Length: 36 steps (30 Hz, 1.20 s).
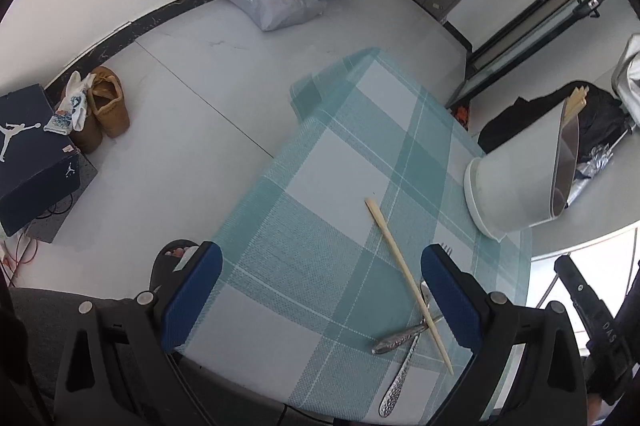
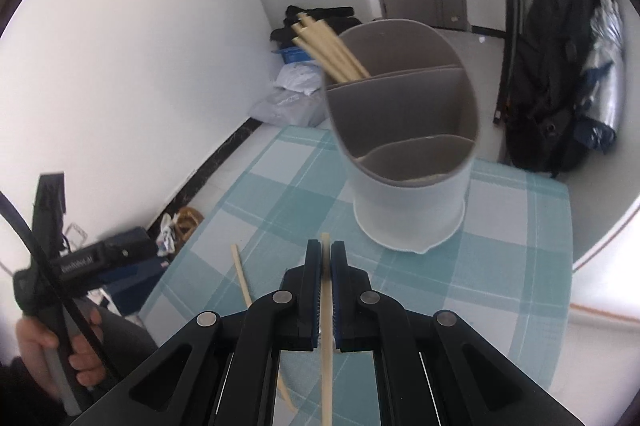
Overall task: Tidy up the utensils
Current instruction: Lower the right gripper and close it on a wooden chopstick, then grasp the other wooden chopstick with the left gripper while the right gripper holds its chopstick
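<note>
Right hand-held gripper [image 2: 326,254] clamps chopstick [image 2: 326,306]; holder [image 2: 408,209] near table edge [image 2: 560,266].

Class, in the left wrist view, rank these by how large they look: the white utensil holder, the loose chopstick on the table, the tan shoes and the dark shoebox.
1. Holder
2. Shoebox
3. Shoes
4. Chopstick

Holder and shoebox look close; the holder sits nearer the camera, so that order is unsure.
</note>
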Each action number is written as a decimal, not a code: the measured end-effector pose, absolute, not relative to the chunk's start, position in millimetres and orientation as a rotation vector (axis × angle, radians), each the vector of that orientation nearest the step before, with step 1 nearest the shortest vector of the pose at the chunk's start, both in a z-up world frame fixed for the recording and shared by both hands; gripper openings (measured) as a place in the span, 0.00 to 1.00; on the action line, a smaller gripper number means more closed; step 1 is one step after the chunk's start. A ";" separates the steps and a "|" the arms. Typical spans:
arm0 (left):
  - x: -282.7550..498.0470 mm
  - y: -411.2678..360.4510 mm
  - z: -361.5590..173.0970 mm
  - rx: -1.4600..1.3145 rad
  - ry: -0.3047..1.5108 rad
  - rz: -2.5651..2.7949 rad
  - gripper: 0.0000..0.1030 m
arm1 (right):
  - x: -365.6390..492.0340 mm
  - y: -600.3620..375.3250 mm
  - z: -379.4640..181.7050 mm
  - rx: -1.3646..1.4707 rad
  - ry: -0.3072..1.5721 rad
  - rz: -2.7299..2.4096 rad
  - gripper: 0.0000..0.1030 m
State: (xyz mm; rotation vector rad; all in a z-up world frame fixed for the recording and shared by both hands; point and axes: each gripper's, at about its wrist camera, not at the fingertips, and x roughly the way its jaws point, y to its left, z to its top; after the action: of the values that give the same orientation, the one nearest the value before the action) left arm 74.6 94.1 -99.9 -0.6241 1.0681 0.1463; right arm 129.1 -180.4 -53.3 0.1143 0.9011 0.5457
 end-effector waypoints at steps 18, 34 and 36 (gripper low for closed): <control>109.8 50.8 -110.6 -0.423 1.190 0.220 0.95 | 125.0 -254.0 -76.5 0.564 0.944 0.579 0.04; 139.7 36.0 -123.9 -0.380 1.284 0.321 0.51 | 117.3 -268.7 -59.3 0.544 0.855 0.584 0.04; 142.1 34.1 -123.6 -0.365 1.293 0.362 0.43 | 116.2 -268.1 -57.2 0.538 0.850 0.589 0.04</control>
State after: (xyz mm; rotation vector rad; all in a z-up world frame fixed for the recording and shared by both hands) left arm 142.1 34.1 -123.6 -0.3648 1.2932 0.3623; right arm 116.2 -268.1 -57.2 0.5379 0.8499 0.5887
